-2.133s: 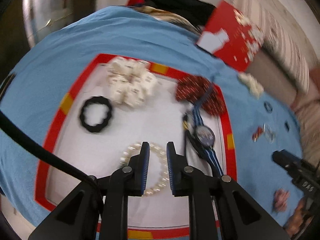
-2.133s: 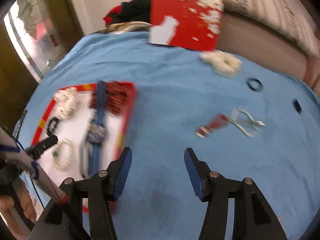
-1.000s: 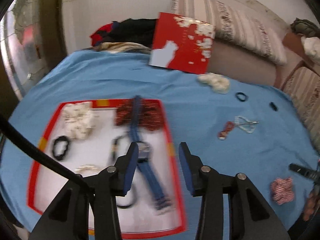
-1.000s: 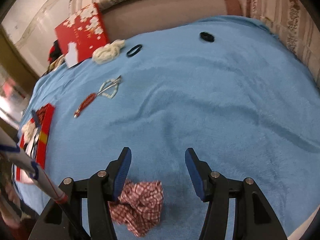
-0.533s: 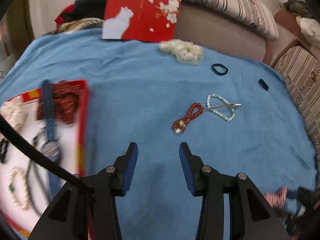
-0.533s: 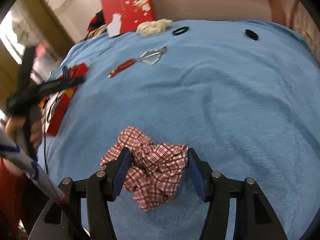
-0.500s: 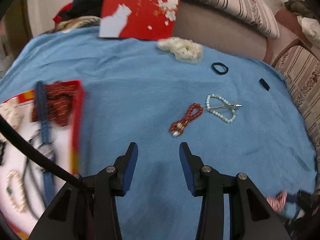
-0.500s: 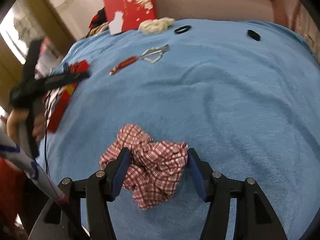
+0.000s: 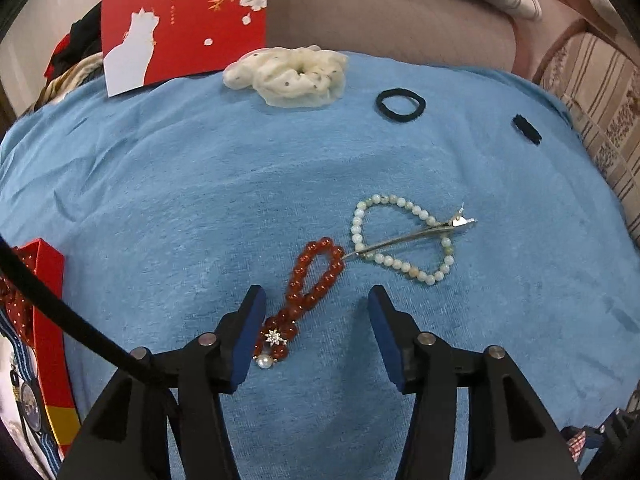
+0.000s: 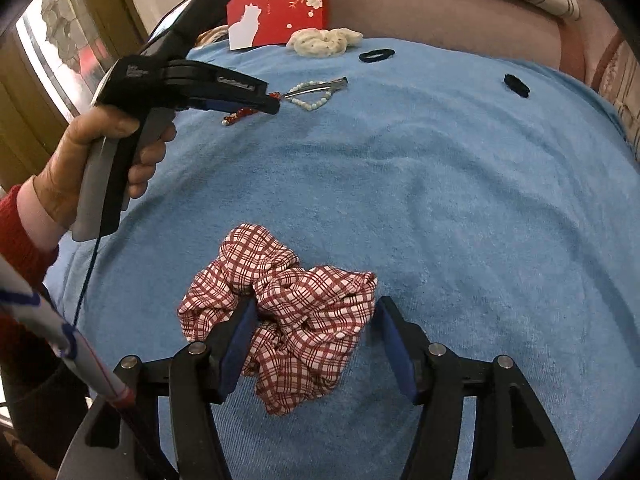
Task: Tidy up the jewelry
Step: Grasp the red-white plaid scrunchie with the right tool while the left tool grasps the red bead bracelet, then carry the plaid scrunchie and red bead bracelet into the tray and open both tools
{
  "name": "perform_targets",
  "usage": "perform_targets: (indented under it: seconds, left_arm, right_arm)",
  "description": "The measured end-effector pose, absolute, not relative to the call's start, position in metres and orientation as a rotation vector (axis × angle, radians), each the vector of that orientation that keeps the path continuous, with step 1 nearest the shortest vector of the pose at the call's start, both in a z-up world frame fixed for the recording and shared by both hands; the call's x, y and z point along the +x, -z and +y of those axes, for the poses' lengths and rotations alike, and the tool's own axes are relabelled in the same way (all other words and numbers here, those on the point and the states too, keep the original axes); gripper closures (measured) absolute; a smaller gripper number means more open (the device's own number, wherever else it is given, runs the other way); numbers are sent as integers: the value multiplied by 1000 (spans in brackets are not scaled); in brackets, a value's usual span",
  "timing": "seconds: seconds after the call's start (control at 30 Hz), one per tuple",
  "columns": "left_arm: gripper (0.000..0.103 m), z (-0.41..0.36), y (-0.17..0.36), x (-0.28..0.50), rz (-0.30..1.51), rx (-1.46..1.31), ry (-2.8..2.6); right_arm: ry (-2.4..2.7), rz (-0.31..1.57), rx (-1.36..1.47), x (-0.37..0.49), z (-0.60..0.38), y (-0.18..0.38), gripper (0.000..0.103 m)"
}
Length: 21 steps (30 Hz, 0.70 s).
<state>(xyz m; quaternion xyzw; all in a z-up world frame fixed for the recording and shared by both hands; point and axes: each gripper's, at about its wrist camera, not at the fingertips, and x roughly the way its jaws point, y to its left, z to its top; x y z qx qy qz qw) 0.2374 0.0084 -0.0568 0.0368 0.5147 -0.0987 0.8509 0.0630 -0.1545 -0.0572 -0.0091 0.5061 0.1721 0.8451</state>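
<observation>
A red bead bracelet (image 9: 310, 286) with a star charm and pearl lies on the blue cloth (image 9: 160, 184). My left gripper (image 9: 316, 328) is open, its jaws on either side of the bracelet's near end. A pale bead bracelet (image 9: 400, 236) with a silver hair clip (image 9: 420, 232) across it lies just beyond. My right gripper (image 10: 316, 336) is open around a red checked scrunchie (image 10: 288, 296). The left gripper also shows in the right wrist view (image 10: 256, 100), over the bracelets.
A cream scrunchie (image 9: 288, 74), a black hair tie (image 9: 400, 105) and a small black band (image 9: 527, 129) lie farther back. A red card (image 9: 180, 20) leans against the sofa. The red-edged tray (image 9: 48, 320) with a watch is at the left.
My left gripper has left the tray, swung right and closed in on the red bracelet. My right gripper has come down around the checked scrunchie.
</observation>
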Motion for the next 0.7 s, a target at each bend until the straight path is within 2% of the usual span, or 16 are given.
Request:
perform_targets:
  seconds: [0.03, 0.07, 0.1, 0.13, 0.23, 0.27, 0.37, 0.7]
  left_arm:
    - [63, 8, 57, 236, 1082, 98, 202]
    - [91, 8, 57, 233, 1078, 120, 199]
    - [96, 9, 56, 231, 1082, 124, 210]
    - [96, 13, 54, 228, 1085, 108, 223]
    - [96, 26, 42, 212, 1060, 66, 221]
    - [96, 31, 37, 205, 1047, 54, 217]
    - [96, 48, 22, 183, 1008, 24, 204]
    - [96, 109, -39, 122, 860, -7, 66]
  right_arm:
    - [-358, 1064, -26, 63, -152, 57, 38]
    - [-350, 1058, -34, 62, -150, 58, 38]
    - [-344, 1054, -40, 62, -149, 58, 38]
    - [-334, 1048, -44, 62, -148, 58, 40]
    - [-312, 1028, -52, 61, -144, 55, 77]
    - [-308, 1027, -44, 61, -144, 54, 85]
    - [-284, 1023, -5, 61, -146, 53, 91]
    - [-217, 972, 11, 49, -138, 44, 92]
